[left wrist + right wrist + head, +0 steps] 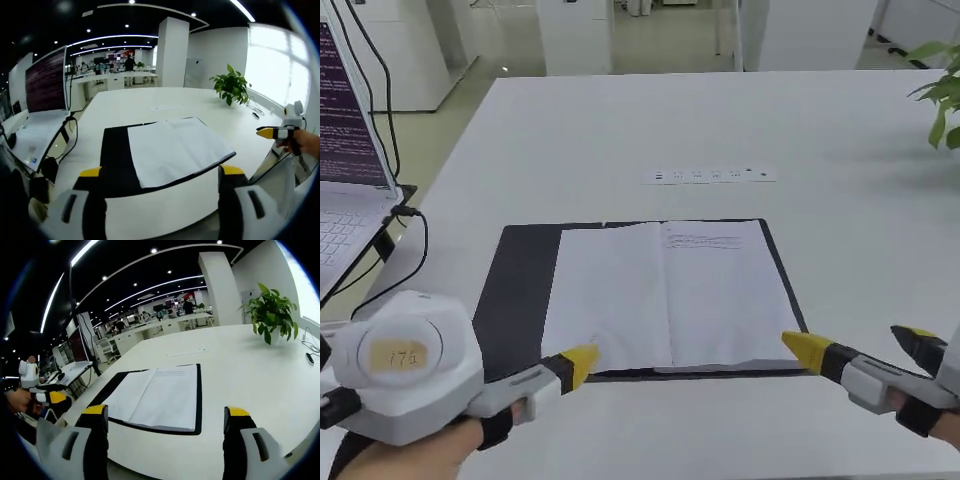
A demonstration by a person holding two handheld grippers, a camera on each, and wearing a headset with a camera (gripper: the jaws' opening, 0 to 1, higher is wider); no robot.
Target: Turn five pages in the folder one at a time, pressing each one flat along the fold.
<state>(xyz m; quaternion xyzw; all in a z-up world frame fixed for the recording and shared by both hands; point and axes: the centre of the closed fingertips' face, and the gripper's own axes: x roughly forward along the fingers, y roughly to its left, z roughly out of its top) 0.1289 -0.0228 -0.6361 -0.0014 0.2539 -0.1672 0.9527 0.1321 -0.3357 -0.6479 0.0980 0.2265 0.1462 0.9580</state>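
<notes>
White pages lie spread in the black folder (pixel 520 300), which rests open and flat on the table (pixel 720 130). A strip of its cover is bare along the left side. The fold (pixel 666 295) runs down the middle, and the right-hand page (pixel 725 300) carries a few printed lines at its far end.

The left gripper (pixel 161 171) hangs just off the folder's near left corner, jaws spread wide, holding nothing. The right gripper (pixel 166 411) sits just off the folder's near right corner, equally slack and empty.

From where I stand, this looks like the pause ahead of a turn; I cannot tell how many pages have gone over. The next move calls for the right gripper to catch one sheet only at the folder's right edge, carry it across the fold, then press it down along that crease.
</notes>
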